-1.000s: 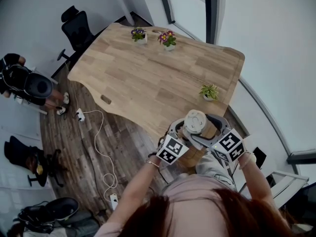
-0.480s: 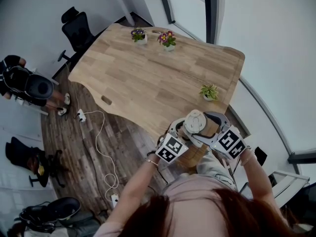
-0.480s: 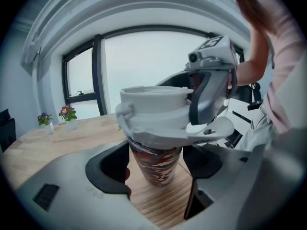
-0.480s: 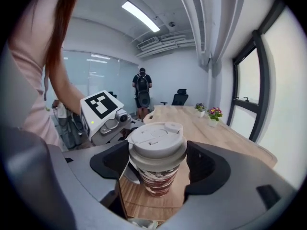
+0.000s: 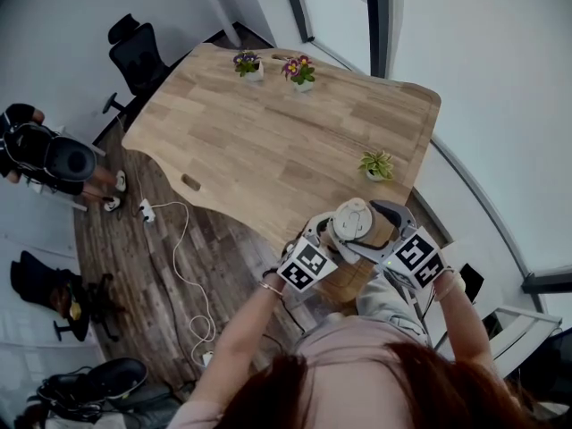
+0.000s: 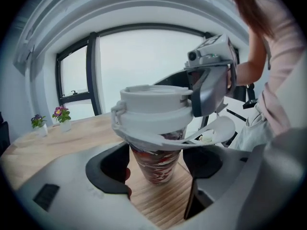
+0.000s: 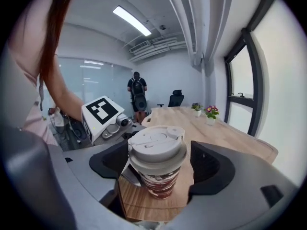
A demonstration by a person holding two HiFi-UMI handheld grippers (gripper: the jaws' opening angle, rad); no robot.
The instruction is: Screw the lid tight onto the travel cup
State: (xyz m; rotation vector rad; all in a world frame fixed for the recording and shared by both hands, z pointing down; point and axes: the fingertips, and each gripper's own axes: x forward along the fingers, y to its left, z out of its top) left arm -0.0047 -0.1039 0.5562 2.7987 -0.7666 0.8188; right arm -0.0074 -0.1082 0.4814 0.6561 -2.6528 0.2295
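Observation:
The travel cup [image 5: 356, 236] stands at the near edge of the wooden table [image 5: 268, 141]. Its body has a red and white pattern [image 6: 156, 163], and the white lid [image 6: 154, 107] sits on top of it. My left gripper [image 6: 158, 170] is low, with its dark pads against both sides of the cup's body. Higher up, my right gripper [image 7: 158, 163] is shut on the lid [image 7: 156, 146]. From above, the left gripper [image 5: 323, 232] comes in from the cup's left and the right gripper [image 5: 370, 231] from its right.
A small green plant [image 5: 376, 164] stands just beyond the cup, and two flower pots [image 5: 250, 63] [image 5: 302, 70] stand at the table's far end. An office chair [image 5: 136, 54] and a person [image 5: 45, 155] are to the left. A cable [image 5: 179, 257] runs over the floor.
Both grippers stay at the cup. The right gripper's marker cube has shifted slightly up and right, and the left one slightly up; the cup stands where it was.

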